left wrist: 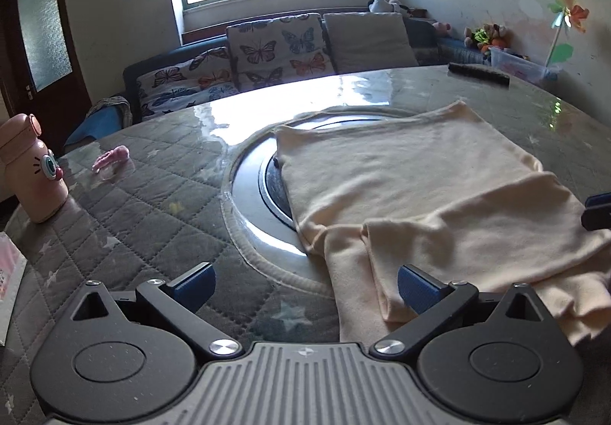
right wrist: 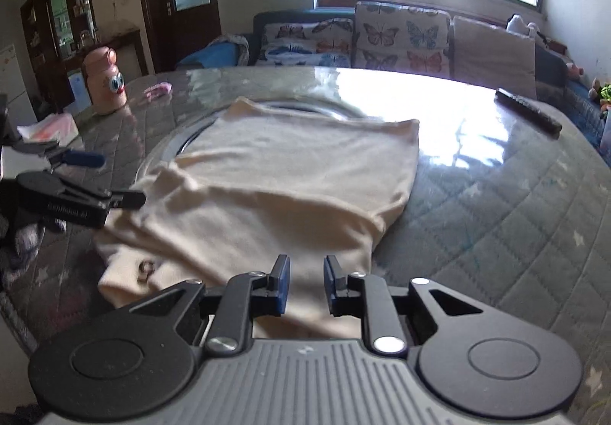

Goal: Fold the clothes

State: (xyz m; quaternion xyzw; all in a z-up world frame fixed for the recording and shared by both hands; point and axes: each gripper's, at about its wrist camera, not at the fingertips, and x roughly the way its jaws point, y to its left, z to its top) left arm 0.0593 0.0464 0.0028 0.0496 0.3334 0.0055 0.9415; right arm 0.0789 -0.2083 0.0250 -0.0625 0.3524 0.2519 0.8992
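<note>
A cream garment (left wrist: 420,180) lies part-folded on the round table (left wrist: 152,218), over the sunken metal ring in its middle. Its near layers bunch toward the front edge. My left gripper (left wrist: 305,285) is open wide just above the table; its right finger (left wrist: 418,287) is over the garment's near left edge, its left finger over bare quilting. It also shows in the right wrist view as the left gripper (right wrist: 110,178), at the garment (right wrist: 286,176)'s left side. My right gripper (right wrist: 305,285) hovers over the near edge, jaws opening to a narrow gap with cloth showing below, not pinched.
A pink bottle with cartoon eyes (left wrist: 32,173) stands at the table's left, with a small pink item (left wrist: 112,157) beside it. A dark bar-shaped object (right wrist: 529,110) lies at the far right. A sofa with butterfly cushions (left wrist: 275,47) runs behind the table.
</note>
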